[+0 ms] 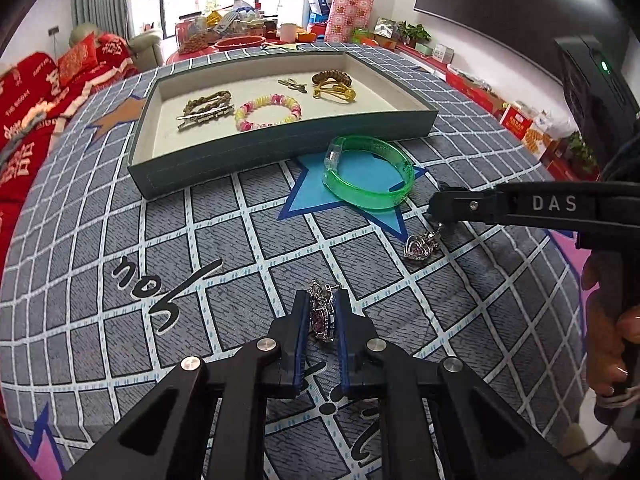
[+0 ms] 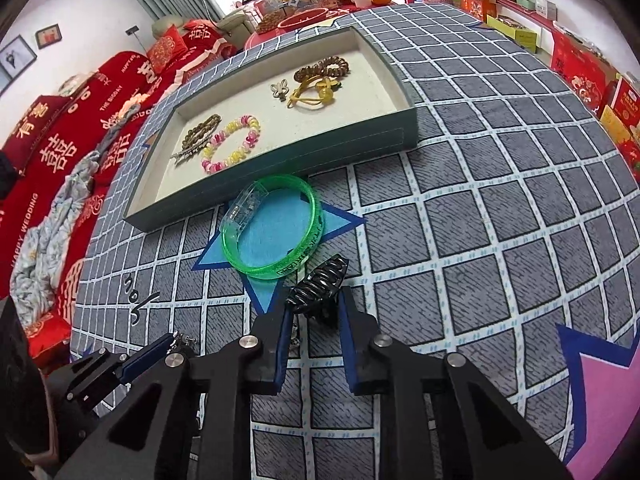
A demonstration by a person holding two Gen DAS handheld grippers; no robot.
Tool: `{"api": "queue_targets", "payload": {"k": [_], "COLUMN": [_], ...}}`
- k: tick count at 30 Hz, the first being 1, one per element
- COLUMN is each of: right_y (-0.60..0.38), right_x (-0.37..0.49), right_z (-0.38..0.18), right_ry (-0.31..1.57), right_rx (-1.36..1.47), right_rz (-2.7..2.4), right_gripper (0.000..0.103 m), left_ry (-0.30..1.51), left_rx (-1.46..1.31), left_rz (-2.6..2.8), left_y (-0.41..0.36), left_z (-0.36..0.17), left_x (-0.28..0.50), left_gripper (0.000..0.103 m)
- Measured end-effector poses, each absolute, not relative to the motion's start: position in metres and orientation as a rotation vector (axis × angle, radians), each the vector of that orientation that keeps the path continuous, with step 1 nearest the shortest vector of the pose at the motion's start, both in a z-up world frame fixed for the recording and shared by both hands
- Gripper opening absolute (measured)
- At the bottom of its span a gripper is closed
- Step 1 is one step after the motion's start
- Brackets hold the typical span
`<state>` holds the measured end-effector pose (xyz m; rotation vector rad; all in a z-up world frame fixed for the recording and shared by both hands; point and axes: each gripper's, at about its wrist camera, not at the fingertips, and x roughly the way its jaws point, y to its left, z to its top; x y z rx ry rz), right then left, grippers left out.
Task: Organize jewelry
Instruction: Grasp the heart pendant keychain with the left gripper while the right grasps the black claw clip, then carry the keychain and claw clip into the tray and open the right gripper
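My left gripper (image 1: 322, 300) is shut on a silver earring with a purple stone (image 1: 322, 316), just above the checked cloth. My right gripper (image 2: 316, 300) is shut on a black hair claw clip (image 2: 318, 284); it shows from the side in the left wrist view (image 1: 440, 200). A second silver heart earring (image 1: 420, 246) lies on the cloth right under the right gripper's tip. A green bangle (image 1: 370, 176) (image 2: 276, 228) lies on a blue star in front of the grey tray (image 1: 280, 148) (image 2: 280, 160). The tray holds a pink-yellow bead bracelet (image 1: 268, 112), hair clips and hair ties.
The tray also holds a brown braided clip (image 1: 206, 108), a small metal clip (image 1: 292, 85), a brown coil tie (image 1: 332, 77) and a yellow tie (image 1: 334, 92). A red-covered sofa (image 2: 80, 128) stands left of the table. Cluttered boxes and dishes lie beyond the far edge.
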<state>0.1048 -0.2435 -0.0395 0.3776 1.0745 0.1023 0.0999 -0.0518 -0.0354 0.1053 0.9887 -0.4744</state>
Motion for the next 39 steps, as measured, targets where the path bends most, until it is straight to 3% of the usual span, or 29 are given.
{"api": "queue_targets", "payload": {"k": [19,29,39], "right_y": [-0.272,-0.265,-0.255], "right_x": [0.095,0.137,0.189], "right_z": [-0.008,0.027,0.032], "right_ry": [0.997,0.945,0.953], "right_rx": [0.417,0.366,0.313], "right_rz": [0.121,0.165,0.192], "right_gripper": [0.024,0.024,0.024], "left_ry": [0.899,0.832,0.851], "left_rx": [0.031,0.037,0.047], "left_rz": [-0.449,-0.402,-0.368], "left_y": [-0.020,-0.015,-0.024], "left_z": [0.012,0.039,0.032], "left_x": [0.120,0.169,0.218], "left_gripper": [0.026,0.026,0.026]}}
